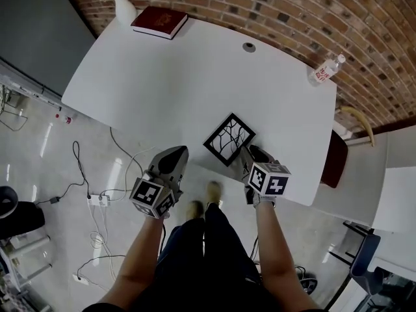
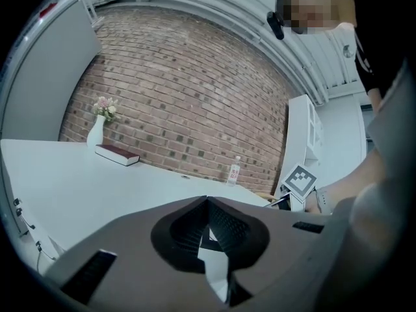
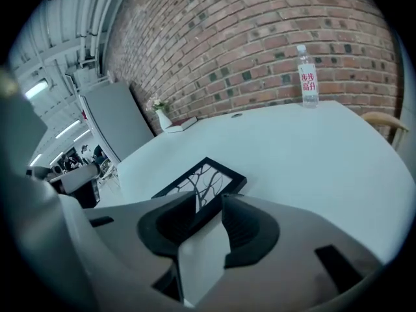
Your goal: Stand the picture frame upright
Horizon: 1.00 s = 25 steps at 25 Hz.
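The black picture frame (image 1: 229,138) with a branch drawing lies flat on the white table (image 1: 162,83), close to its front edge. My right gripper (image 1: 245,155) is at the frame's near right corner. In the right gripper view the jaws stand open around my right gripper (image 3: 209,200), with the frame (image 3: 205,182) lying just ahead and its near edge showing in the gap. The pads do not press on it. My left gripper (image 1: 175,156) hovers left of the frame at the table's front edge. The left gripper (image 2: 208,201) is shut on nothing.
A dark red book (image 1: 159,21) and a white vase (image 1: 123,6) with flowers sit at the table's far left. A water bottle (image 1: 325,70) stands at the far right corner. A chair (image 1: 335,158) is at the table's right end. Cables and a power strip (image 1: 97,200) lie on the floor.
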Available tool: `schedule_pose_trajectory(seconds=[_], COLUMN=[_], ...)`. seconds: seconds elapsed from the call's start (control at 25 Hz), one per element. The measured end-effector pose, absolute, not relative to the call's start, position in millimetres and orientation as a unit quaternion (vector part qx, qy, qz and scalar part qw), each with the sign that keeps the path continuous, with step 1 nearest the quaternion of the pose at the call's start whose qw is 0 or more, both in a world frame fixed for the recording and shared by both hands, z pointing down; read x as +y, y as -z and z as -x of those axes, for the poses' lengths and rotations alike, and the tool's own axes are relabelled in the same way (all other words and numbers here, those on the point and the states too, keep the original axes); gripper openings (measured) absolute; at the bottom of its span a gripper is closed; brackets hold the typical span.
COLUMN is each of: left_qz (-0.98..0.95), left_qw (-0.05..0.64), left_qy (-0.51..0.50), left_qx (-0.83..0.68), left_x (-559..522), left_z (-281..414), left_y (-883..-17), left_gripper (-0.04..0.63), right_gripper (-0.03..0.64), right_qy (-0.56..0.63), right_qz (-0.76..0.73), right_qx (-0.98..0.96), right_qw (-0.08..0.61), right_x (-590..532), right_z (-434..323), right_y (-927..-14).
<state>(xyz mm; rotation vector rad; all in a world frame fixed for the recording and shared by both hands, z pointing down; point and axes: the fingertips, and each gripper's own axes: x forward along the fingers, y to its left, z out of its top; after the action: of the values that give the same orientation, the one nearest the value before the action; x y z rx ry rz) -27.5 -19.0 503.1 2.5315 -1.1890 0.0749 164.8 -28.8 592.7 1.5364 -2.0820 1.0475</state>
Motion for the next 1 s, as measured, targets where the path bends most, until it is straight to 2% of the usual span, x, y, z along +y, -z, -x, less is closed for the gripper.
schedule_pose_trajectory(seconds=[0.16,0.24,0.72,1.0], left_qz=[-0.892,-0.892,-0.884,-0.88], left_qw=[0.175,0.177,0.185,0.194], left_qy=[-0.025,-0.025,-0.036,-0.042], left_qx=[-0.416,-0.416,-0.429,-0.432], left_x=[-27,-30,-38,-37], left_z=[19,16,23,23], left_y=[-508,-510,-523,-529], left_gripper=[0.012,0.012,0.012,0.012], right_gripper=[0.129,0.172,0.166,0.073], right_qy=[-0.391,-0.4,-0.357,-0.332], right_qz=[-0.537,-0.538,-0.544,-0.538], right_qx=[-0.72,-0.713,-0.711,-0.729], right_qw=[0.203,0.207,0.267,0.263], right_x=[-39,-44,-68,-73], right_z=[-168,-168,-167,-162], right_y=[-609,-614,-625,-622])
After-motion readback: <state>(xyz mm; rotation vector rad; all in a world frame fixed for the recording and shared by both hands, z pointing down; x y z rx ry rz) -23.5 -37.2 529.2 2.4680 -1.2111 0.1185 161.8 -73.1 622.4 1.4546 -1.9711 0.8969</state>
